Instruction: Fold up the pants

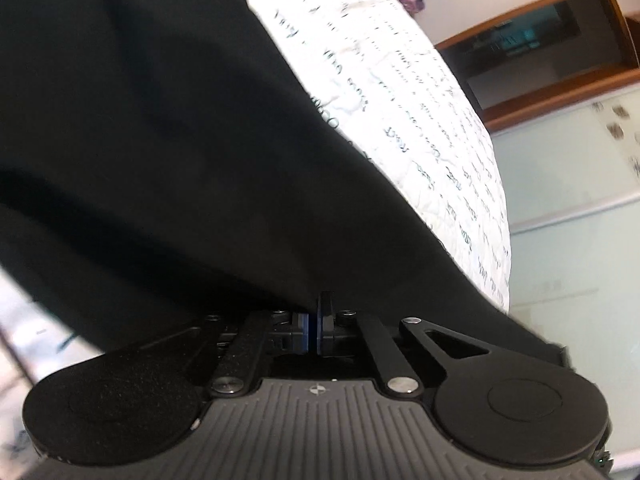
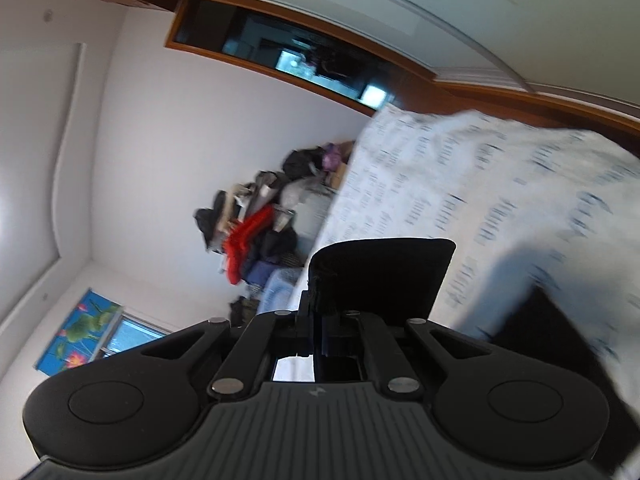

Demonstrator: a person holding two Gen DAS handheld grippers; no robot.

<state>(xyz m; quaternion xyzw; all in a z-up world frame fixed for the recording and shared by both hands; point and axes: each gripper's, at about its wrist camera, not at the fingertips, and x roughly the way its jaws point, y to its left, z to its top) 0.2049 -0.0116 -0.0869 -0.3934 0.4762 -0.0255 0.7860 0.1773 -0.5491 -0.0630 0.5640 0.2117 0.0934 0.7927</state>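
A: Pants (image 1: 160, 140), black, filling upper left of left view, draped over left tool (image 1: 313, 322).
B: Pinched there?
A: Clamped on fabric. Right tool (image 2: 318, 320) pinching pants flap, centre frame, above printed bed (image 2: 500, 184).

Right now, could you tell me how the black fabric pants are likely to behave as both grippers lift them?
The black fabric pants will probably drape limply: they hang in soft folds over the white printed bedsheet. They seem light, since the left gripper pinches just an edge.
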